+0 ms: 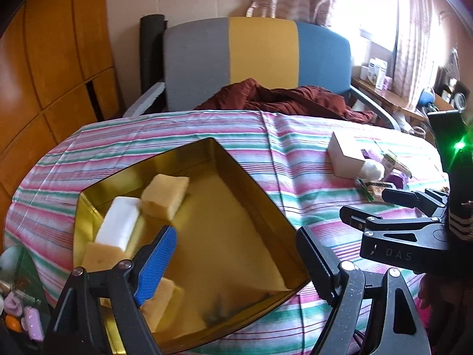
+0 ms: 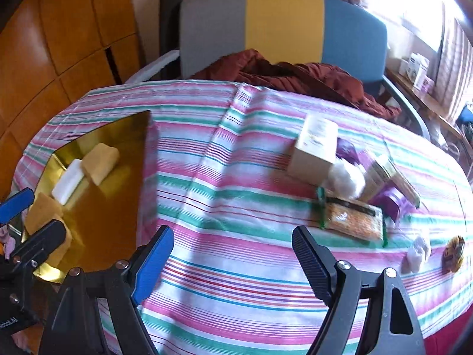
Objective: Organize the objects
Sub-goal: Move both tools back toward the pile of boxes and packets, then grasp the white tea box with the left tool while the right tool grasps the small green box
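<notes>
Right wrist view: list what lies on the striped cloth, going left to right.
Gold tin → cardboard box → cotton ball → packet of orange grains → small white wad → brown patterned piece.

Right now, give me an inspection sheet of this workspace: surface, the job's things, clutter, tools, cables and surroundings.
Surface: table under a striped cloth, creased.
Job's things: gold tin, open, holding yellow sponges and a white block; loose on the cloth are a cardboard box, a flat snack packet, cotton wads and purple items.
Clutter: small brown item near the table edge.
Tools: left tool open over the tin, empty; right tool open over the cloth, empty.
Cables: nothing seen.
Surroundings: chair with a dark red garment, wooden panels, curtained window.
</notes>
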`<control>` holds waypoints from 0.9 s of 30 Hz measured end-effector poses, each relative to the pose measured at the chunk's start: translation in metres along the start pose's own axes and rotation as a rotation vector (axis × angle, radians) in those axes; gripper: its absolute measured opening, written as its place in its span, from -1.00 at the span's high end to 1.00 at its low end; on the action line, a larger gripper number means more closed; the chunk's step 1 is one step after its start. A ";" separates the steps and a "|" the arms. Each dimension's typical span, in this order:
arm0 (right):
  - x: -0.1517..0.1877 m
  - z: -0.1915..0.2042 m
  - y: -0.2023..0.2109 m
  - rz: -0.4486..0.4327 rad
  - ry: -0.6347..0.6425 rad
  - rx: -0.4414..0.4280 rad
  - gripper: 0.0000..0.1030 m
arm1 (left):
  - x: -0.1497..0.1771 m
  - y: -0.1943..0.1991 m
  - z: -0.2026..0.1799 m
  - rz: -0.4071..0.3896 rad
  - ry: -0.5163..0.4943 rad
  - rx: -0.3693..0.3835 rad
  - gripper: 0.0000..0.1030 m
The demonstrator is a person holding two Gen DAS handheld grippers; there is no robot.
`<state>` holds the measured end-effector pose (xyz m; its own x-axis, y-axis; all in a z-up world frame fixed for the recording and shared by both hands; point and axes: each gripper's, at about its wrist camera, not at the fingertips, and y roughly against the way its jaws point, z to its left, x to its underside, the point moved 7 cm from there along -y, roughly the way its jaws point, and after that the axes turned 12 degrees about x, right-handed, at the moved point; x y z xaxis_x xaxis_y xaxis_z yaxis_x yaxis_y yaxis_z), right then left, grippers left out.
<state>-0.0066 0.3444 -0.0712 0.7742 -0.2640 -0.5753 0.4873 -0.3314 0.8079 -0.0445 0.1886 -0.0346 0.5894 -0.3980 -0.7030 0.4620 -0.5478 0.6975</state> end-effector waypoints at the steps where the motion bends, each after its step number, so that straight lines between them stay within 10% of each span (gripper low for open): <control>1: 0.002 -0.005 -0.003 0.009 -0.009 0.004 -0.62 | -0.001 -0.003 -0.004 0.004 -0.009 0.005 -0.62; 27: -0.051 -0.184 -0.061 0.040 -0.161 0.163 -0.62 | -0.043 -0.092 -0.086 0.126 -0.123 0.145 -0.62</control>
<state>-0.0018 0.5445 -0.0673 0.7110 -0.4167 -0.5664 0.3754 -0.4561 0.8069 -0.0554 0.3200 -0.0567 0.5472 -0.5520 -0.6292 0.2845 -0.5843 0.7600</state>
